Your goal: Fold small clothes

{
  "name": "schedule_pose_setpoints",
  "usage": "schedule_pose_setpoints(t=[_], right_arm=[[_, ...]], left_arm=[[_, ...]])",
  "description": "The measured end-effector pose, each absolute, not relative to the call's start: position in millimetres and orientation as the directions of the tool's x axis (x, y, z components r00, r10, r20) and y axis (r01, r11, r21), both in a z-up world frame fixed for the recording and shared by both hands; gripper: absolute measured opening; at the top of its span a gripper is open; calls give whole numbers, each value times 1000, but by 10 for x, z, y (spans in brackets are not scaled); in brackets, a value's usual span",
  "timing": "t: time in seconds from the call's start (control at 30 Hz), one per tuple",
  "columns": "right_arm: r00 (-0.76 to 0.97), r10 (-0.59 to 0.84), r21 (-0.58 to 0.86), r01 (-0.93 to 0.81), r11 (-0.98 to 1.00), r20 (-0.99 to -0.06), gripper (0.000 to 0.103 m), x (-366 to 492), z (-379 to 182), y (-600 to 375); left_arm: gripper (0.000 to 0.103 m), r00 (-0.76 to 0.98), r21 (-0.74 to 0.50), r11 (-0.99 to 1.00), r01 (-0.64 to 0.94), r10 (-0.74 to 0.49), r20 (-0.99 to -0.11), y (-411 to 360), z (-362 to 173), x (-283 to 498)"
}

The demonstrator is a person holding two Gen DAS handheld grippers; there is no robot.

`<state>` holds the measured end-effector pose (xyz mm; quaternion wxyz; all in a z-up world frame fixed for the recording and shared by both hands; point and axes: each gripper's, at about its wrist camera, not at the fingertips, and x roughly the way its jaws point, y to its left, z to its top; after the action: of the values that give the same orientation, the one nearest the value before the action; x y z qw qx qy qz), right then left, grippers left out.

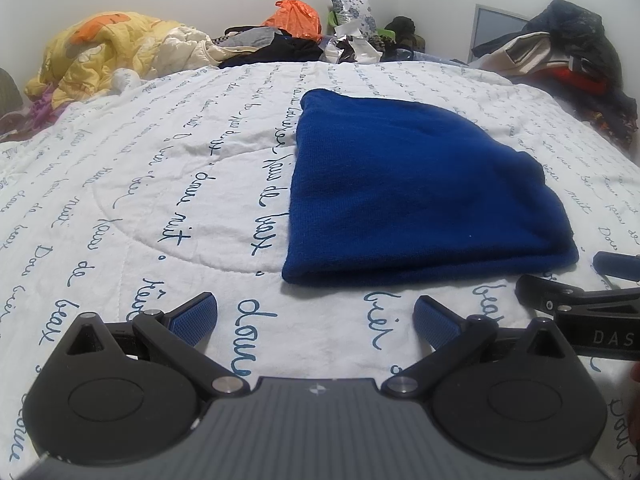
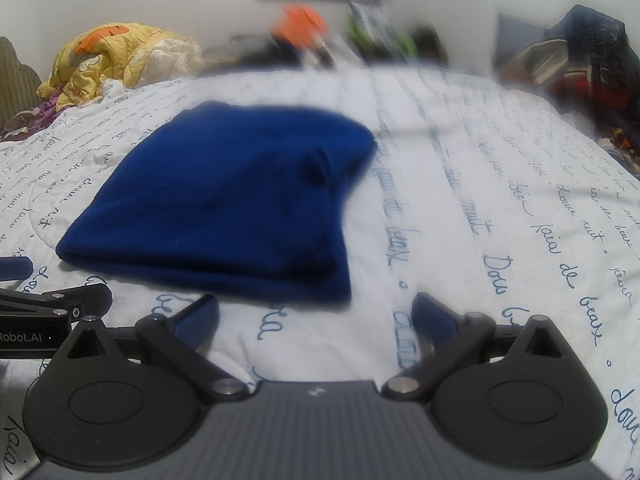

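Note:
A dark blue knit garment (image 1: 420,196) lies folded flat on the white quilt with blue handwriting print (image 1: 168,184). It also shows in the right wrist view (image 2: 224,208), left of centre. My left gripper (image 1: 316,320) is open and empty, just short of the garment's near edge. My right gripper (image 2: 316,320) is open and empty, near the garment's near right corner. The right gripper's body shows at the right edge of the left wrist view (image 1: 580,308). The left gripper's body shows at the left edge of the right wrist view (image 2: 48,312).
A yellow and orange quilt (image 1: 104,52) is bunched at the far left of the bed. A heap of clothes with an orange bag (image 1: 296,16) lies along the far edge. More dark clothes (image 1: 572,56) are piled at the far right.

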<state>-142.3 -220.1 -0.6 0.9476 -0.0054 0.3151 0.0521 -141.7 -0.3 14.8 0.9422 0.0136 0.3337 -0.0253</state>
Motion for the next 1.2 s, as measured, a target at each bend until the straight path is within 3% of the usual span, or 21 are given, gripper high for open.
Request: schedule_pose_setpoints(t=[0.53,0.63,1.2], right_arm=[[767,6,37,23,999,-642,103,-1420,65,-2136],[796,-11,32,38,999,-605,103,-1442,14,-2118],[796,-10,31,36,999,-606,103,-1432,17,-2130]], left_arm=[[103,769,15,999,37,-19,-639,-27,160,-1386],[103,769,14,999,34,-17,-639,-32,157,-1385],[103,769,16,999,45,-25,-639,-36,167,-1401]])
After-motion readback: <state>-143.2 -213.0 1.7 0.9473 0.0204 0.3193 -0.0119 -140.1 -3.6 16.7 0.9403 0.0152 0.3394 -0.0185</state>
